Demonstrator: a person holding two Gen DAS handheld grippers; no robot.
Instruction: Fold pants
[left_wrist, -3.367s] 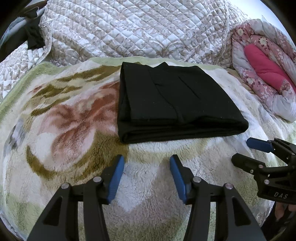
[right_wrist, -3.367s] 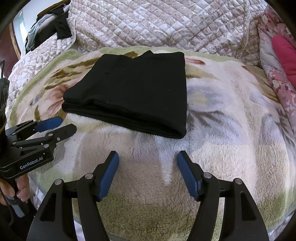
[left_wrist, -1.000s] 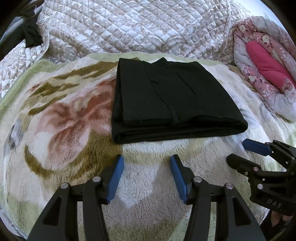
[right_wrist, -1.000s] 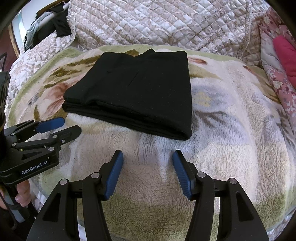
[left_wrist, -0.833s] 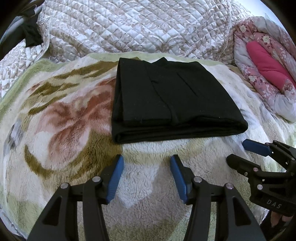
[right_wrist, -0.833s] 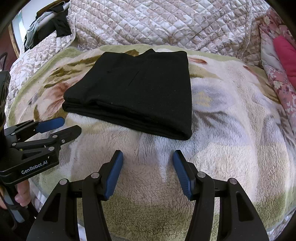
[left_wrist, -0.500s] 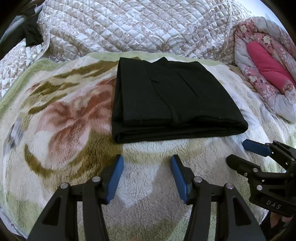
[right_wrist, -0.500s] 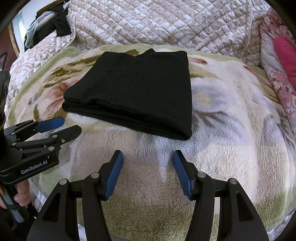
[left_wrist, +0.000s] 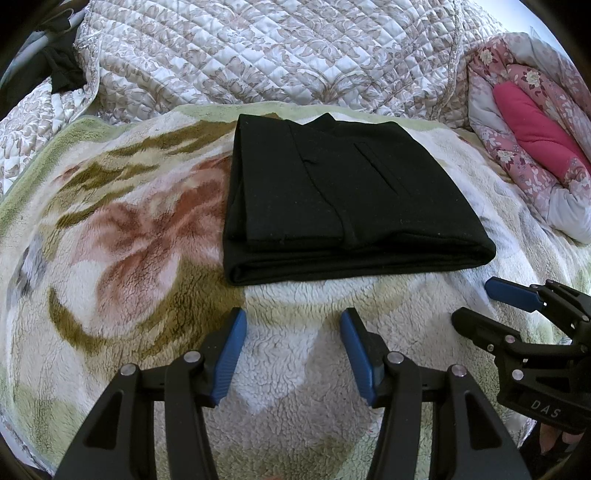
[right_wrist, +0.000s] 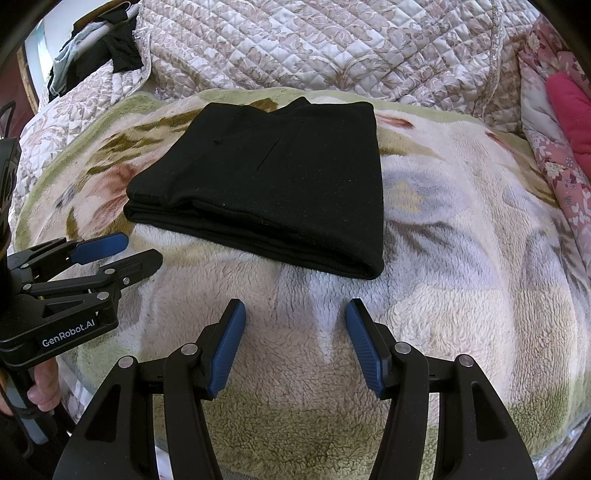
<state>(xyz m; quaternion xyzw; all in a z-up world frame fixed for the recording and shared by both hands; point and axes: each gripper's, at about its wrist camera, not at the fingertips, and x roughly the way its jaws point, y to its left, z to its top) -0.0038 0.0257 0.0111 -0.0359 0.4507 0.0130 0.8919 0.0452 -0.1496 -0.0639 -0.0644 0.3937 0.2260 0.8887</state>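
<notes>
The pants (left_wrist: 343, 192) are lying folded at frame centre on the bed (left_wrist: 110, 236); both tongs (left_wrist: 293, 350) (right_wrist: 295, 343) are being held open, empty, so nothing seems left

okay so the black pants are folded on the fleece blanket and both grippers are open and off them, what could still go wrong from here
The pants lie folded on the blanket, with the left gripper and right gripper both open, short of the near edge.

1. The near edge shows stacked loose layers; a low pass by either gripper could catch one and pull the fold open.
2. The fleece looks soft and uneven, so pressing nearby could tilt or shift the stack.
</notes>
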